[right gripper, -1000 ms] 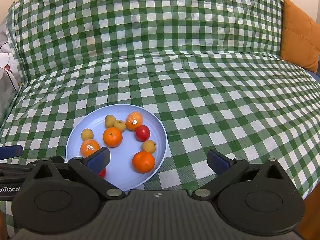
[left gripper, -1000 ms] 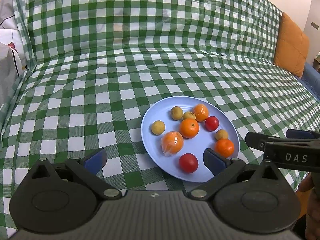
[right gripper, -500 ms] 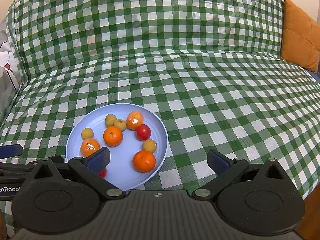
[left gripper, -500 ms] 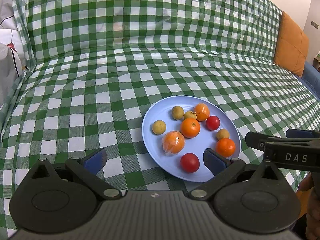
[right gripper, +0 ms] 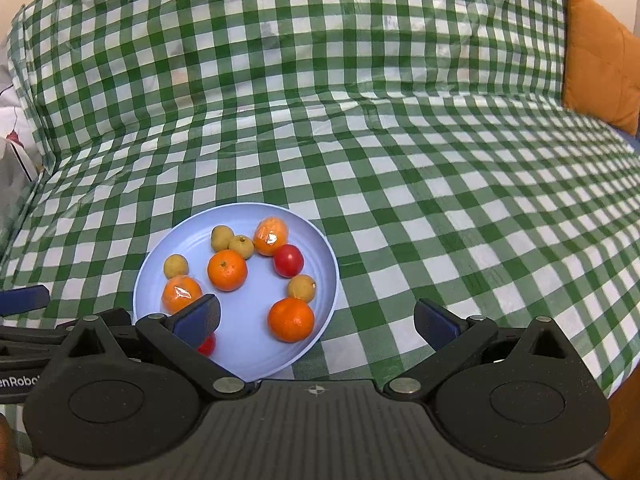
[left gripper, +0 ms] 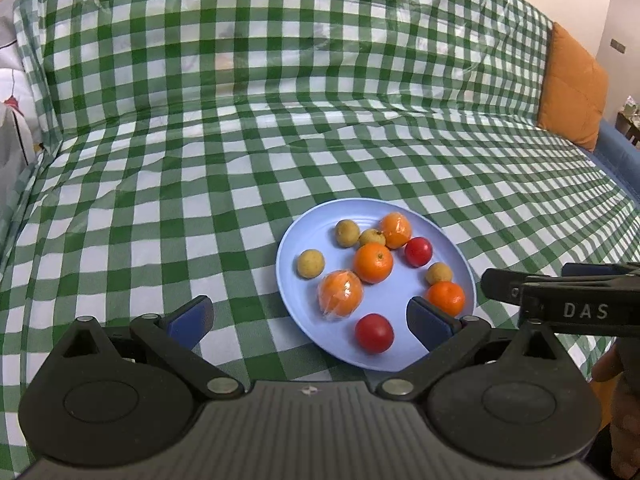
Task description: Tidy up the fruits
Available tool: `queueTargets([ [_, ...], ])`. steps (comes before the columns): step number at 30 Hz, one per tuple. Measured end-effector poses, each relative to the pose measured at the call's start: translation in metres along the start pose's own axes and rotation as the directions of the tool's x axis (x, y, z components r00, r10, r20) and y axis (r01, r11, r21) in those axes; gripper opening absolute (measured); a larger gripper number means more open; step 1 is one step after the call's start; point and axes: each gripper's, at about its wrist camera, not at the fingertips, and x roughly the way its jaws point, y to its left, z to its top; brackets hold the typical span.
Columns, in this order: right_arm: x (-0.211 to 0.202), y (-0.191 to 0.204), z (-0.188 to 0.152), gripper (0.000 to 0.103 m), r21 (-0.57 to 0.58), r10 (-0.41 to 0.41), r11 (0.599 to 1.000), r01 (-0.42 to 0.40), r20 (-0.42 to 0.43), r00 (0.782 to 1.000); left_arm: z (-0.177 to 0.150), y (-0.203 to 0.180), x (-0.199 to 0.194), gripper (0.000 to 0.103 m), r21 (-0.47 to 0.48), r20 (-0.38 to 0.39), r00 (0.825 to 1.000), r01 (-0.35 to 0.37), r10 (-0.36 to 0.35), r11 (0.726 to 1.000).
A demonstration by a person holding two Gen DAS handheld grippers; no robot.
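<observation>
I see both tongs, left [left gripper: 308,318] and right [right gripper: 316,318], spread apart and empty, above the blue plate [left gripper: 448,236] holding 9 fruits on the checkered cloth [left gripper: 200,200].

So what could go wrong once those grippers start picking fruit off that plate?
The fruits sit close together on the blue plate, so fingers closing on the middle orange might knock the small tan fruit beside it. Two oranges, like this one, look plastic-wrapped and may slip. The plate rests on a soft checked cloth, so it could tip.
</observation>
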Motion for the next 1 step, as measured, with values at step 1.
queueTargets([
  [1,0.0007,-0.0008,0.0002,0.102,0.008,0.006,1.000,-0.006,-0.005,1.000,0.0007,-0.0010,-0.0004,0.103,0.006,0.005,1.000,0.002,-0.002,1.000],
])
